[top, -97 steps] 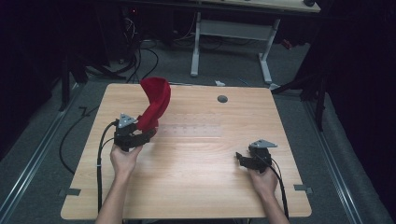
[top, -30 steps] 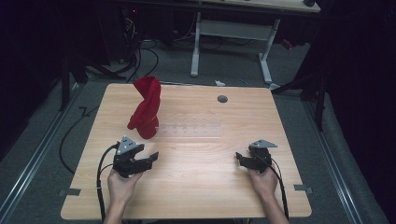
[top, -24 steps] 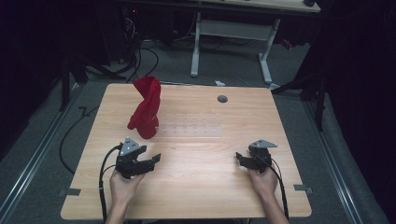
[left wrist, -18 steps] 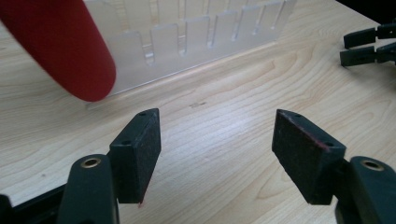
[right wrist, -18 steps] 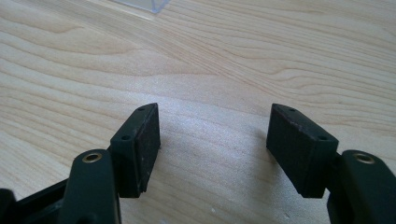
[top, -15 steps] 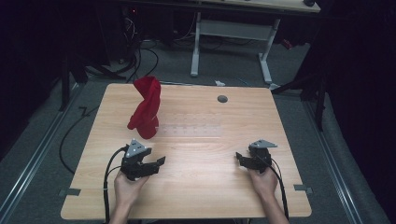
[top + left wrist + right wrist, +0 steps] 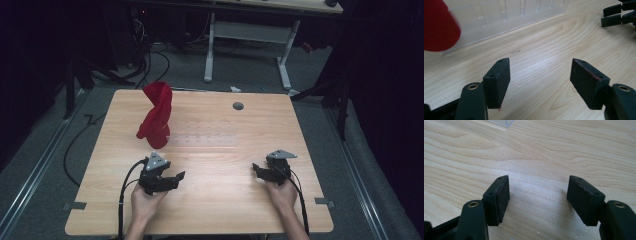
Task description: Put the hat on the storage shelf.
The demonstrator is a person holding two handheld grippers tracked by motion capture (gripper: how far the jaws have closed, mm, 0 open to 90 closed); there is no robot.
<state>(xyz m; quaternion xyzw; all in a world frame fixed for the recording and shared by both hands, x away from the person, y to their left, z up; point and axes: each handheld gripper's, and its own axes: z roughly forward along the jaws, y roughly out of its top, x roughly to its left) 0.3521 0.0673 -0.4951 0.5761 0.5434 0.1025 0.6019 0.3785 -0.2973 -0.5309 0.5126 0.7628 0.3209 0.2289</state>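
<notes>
Upper left of the high view: I see red cloth (image 7: 156, 116) draped upright on a clear rack (image 7: 202, 139). Left gripper view, upper left: cloth over rack slots; left gripper (image 7: 540, 83) spread, empty. Right gripper view: right gripper (image 7: 537, 200) spread over bare table (image 7: 564, 150).

1. The table (image 7: 210, 150) is pale wood-grain board, smooth with a soft sheen.
2. On the table, the red cloth (image 7: 156, 116) looks soft and matt.
3. Beside the cloth, the clear rack (image 7: 506, 17) is glossy see-through plastic.
4. The left gripper (image 7: 540, 83) has matt black plastic jaws with rough, grainy pads (image 7: 587, 82).
</notes>
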